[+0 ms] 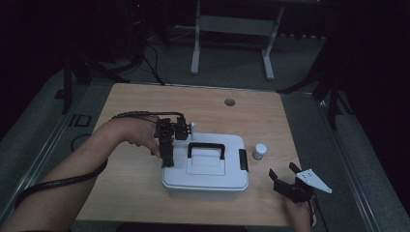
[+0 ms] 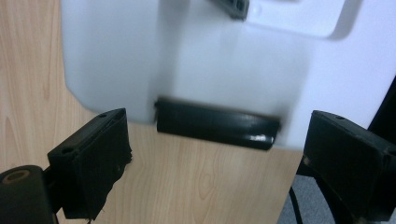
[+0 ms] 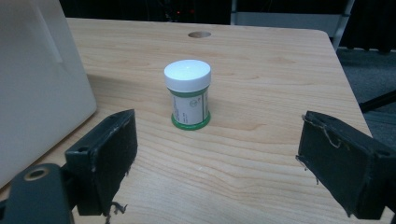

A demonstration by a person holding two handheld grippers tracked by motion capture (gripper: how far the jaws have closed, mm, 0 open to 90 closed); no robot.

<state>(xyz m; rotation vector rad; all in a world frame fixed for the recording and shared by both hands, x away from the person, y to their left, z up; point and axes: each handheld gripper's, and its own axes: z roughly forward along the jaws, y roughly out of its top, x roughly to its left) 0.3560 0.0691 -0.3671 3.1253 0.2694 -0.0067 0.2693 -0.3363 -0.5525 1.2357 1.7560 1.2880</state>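
Box (image 1: pixel 205 166), a white plastic one with a lid, sits on the wooden table (image 1: pixel 140 193) at the side nearest the person. A black carry handle (image 1: pixel 206 150) stands on the middle of the box lid, and 2 black latches close it: 1 on the box's left end (image 2: pixel 217 126) and 1 on its right end (image 1: pixel 243 160). The left gripper (image 1: pixel 168 157) hangs over the box's left end, pointing down; in the left gripper view its jaws stand wide apart on either side of that latch, holding nothing and not touching it. A small white lever-like piece (image 1: pixel 193 127) stands just behind the box, beside this gripper.

Just right of the box, apart from it, a small jar (image 3: pixel 188 94) stands upright, with a white cap and a green-edged label. The right gripper (image 1: pixel 286 178) lies nearer the person than the jar, off the box's front right corner. Its jaws are spread wide and empty, aimed at the jar, which shows between them in the right gripper view, well clear of both. Behind the box, near the table's far edge, is a round cable hole (image 1: pixel 229 102).
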